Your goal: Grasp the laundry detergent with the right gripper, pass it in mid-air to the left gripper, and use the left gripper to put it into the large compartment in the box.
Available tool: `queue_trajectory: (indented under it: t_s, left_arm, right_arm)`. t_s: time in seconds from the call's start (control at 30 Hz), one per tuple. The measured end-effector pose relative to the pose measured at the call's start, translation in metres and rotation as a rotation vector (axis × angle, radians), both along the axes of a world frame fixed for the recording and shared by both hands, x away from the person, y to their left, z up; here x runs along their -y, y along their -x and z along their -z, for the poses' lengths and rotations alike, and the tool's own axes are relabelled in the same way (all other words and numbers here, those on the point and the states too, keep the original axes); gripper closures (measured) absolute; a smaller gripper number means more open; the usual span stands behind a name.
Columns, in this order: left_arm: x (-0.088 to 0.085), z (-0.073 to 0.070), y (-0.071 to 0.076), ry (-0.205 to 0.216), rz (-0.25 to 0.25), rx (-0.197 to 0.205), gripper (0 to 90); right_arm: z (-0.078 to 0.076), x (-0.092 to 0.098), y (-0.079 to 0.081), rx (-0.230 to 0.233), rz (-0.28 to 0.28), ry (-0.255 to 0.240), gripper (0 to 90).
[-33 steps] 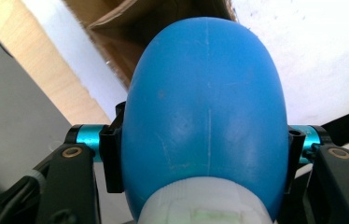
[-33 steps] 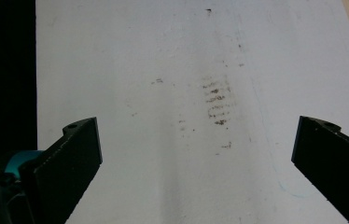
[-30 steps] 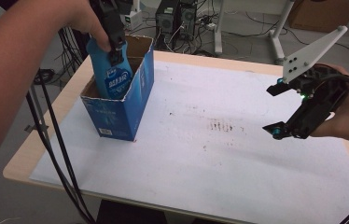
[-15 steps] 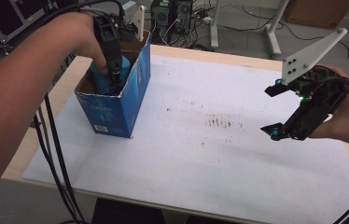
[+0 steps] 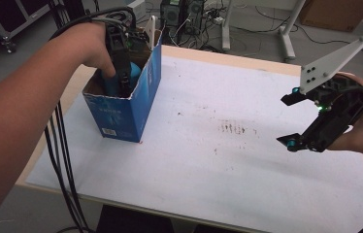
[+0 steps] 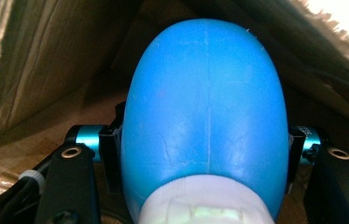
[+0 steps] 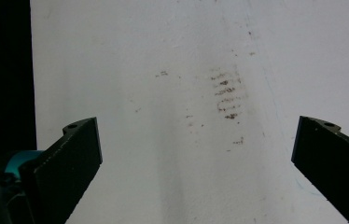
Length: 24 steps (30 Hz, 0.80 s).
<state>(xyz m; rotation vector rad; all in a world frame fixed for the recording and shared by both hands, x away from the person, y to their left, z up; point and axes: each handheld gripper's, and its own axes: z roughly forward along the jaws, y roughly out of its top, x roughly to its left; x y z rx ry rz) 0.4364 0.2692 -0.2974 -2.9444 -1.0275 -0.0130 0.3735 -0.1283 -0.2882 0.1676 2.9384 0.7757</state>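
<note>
blue bottle: smooth moulded plastic, seam down its middle, white cap nearest the camera, clenched between the jaws of the left gripper; its long axis runs straight ahead of the jaws, down into the blue cardboard box. raw brown walls surround it. right gripper, well apart, jaws released above the stained white bench.

A white sheet, smudged with brown marks, is covering the bench. Computer towers and a cardboard box are sitting on the floor beyond its far edge.
</note>
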Motion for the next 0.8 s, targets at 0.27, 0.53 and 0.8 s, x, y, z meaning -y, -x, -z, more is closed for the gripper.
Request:
queue_trajectory:
  t_s: [0.27,0.53,0.8]
  left_arm:
    - [0.0,-0.001,-0.001,0.015,-0.013,-0.012,33.7]
    - [-0.001,-0.011,0.001,0.025,-0.035,-0.028,29.3]
    - [0.0,-0.027,0.002,0.024,-0.046,-0.022,24.4]
  right_arm:
    - [0.0,0.001,0.0,0.001,0.003,0.004,0.6]
    - [-0.001,0.001,0.001,0.001,-0.001,-0.002,0.6]
    - [-0.003,0.004,0.0,-0.01,0.006,0.0,0.6]
